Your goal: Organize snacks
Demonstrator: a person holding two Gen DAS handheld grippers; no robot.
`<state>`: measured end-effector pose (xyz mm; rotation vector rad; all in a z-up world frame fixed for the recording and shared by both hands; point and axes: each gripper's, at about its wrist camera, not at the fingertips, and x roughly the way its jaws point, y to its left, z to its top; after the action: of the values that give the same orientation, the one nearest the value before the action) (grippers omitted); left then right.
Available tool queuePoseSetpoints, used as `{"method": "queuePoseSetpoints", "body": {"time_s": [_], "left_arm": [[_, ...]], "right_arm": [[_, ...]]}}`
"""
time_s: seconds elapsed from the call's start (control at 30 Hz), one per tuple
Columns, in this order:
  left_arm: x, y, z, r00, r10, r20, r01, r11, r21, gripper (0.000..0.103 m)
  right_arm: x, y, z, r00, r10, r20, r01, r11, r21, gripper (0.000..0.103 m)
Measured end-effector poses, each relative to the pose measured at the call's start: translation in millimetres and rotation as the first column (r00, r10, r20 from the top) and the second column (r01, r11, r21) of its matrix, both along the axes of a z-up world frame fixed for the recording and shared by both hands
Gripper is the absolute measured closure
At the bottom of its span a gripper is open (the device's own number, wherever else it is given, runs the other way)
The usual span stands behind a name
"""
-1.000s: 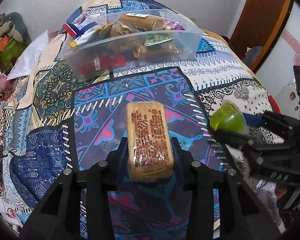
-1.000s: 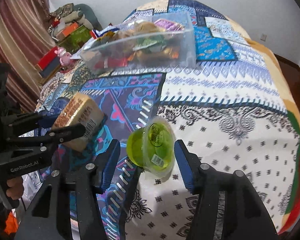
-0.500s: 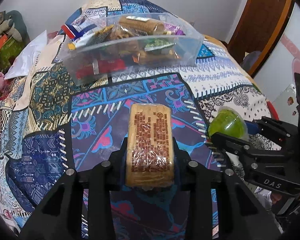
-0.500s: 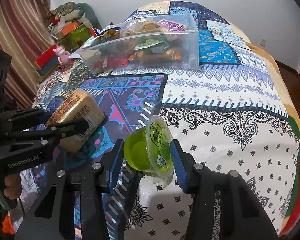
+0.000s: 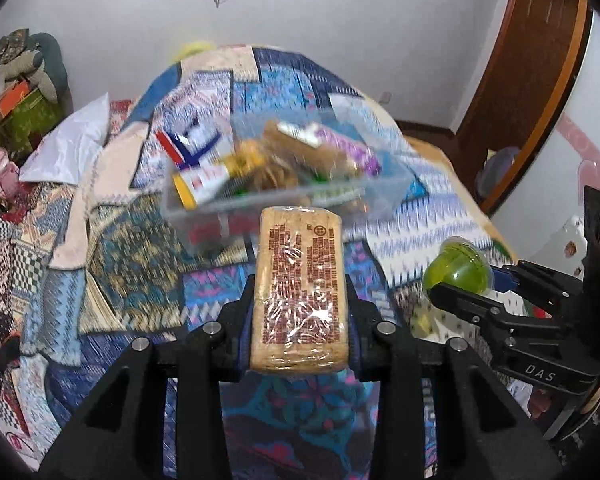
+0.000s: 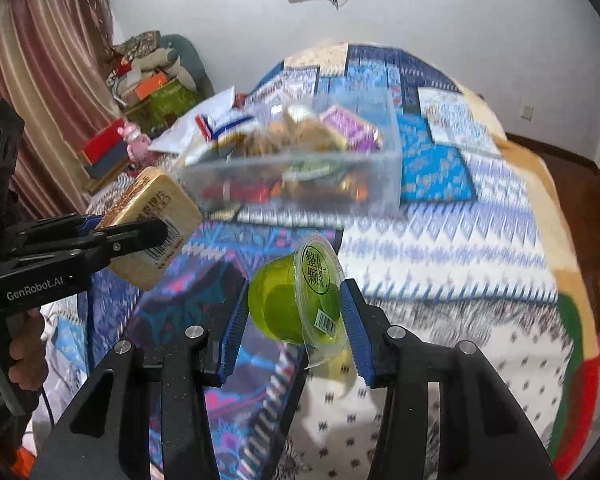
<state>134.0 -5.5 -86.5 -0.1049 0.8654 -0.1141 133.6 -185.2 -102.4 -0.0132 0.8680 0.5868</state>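
Observation:
My left gripper is shut on a tan wrapped biscuit pack with red print, held above the patterned bedspread; it also shows in the right wrist view. My right gripper is shut on a green jelly cup with a clear lid, seen too in the left wrist view. A clear plastic bin full of mixed snacks sits ahead on the bed, also in the right wrist view. Both held snacks hang short of the bin.
The bed is covered by a patchwork spread. A white pillow lies at the left. Boxes and soft toys stand by a curtain on the left. A wooden door is at the right.
Both grippers have risen and moved toward the snack bin, carrying the biscuit pack and the jelly cup. The view now tilts up and shows the wall.

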Motion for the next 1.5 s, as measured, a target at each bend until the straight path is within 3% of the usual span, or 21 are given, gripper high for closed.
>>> {"method": "queuePoseSetpoints", "body": {"time_s": [0.3, 0.5, 0.73, 0.97, 1.17, 1.3, 1.5], "left_arm": [[43, 17, 33, 0.997, 0.015, 0.075, -0.015, 1.0, -0.001, 0.066], [75, 26, 35, 0.995, 0.031, 0.091, -0.031, 1.0, 0.002, 0.066], [115, 33, 10, 0.999, 0.027, 0.043, -0.026, 0.999, -0.042, 0.066], [140, 31, -21, 0.999, 0.044, 0.003, -0.044, 0.999, -0.027, 0.066], [141, 31, -35, 0.996, 0.066, -0.052, -0.066, 0.998, 0.002, 0.055], [125, 33, -19, 0.997, 0.082, 0.013, -0.082, 0.997, 0.014, 0.033], [99, 40, 12, 0.991, 0.103, 0.087, -0.104, 0.995, 0.007, 0.032]], "right_arm": [[42, 13, 31, 0.997, -0.016, 0.08, 0.014, 1.0, 0.024, 0.06], [79, 26, 32, 0.995, -0.029, 0.098, 0.027, 0.999, 0.024, 0.06], [112, 30, 14, 0.996, -0.059, 0.071, 0.057, 0.998, 0.019, 0.06], [126, 31, -6, 0.996, -0.069, 0.052, 0.069, 0.998, -0.002, 0.06], [121, 35, -6, 0.995, -0.054, 0.087, 0.061, 0.996, -0.071, 0.056], [117, 26, 2, 0.995, -0.066, 0.08, 0.069, 0.997, -0.039, 0.046], [103, 14, 27, 0.991, -0.083, 0.104, 0.083, 0.997, 0.002, 0.043]]}}
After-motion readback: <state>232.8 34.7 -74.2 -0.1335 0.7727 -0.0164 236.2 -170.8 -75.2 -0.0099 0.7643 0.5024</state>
